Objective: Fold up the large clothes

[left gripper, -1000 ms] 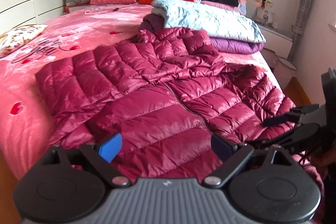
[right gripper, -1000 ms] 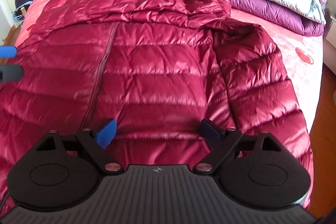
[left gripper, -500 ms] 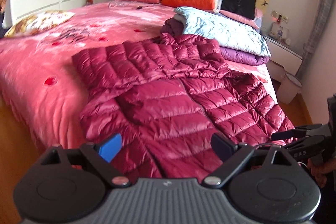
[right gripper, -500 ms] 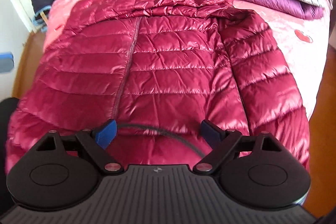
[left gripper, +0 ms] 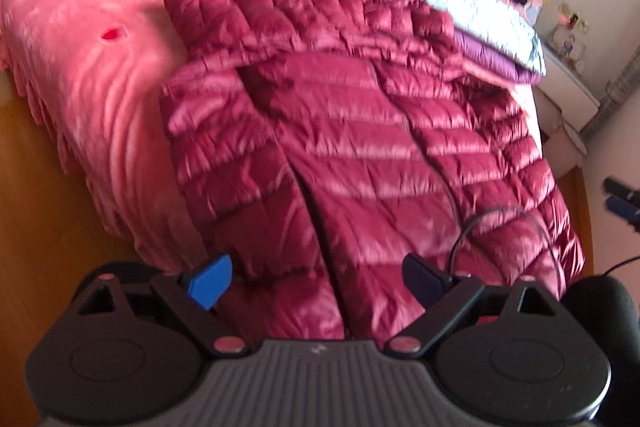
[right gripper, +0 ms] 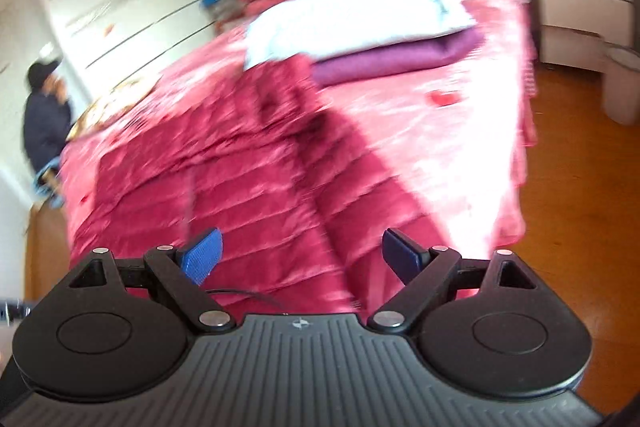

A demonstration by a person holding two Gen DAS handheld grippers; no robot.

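Both hand-held grippers — left hand-held gripper (left gripper: 318, 279), right hand-held gripper (right gripper: 302, 259) — hover empty, jaws spread, above a crimson down jacket (left gripper: 360, 155) lying flat, front up, on the pink bed (left gripper: 92, 67). Folding appears not yet begun; next, likely, each must grasp a sleeve or side edge.

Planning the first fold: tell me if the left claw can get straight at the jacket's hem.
Probably yes. The left claw is open and empty, and the jacket lies flat on the bed with its hem directly ahead. Only a thin black cable crosses the hem's right side.
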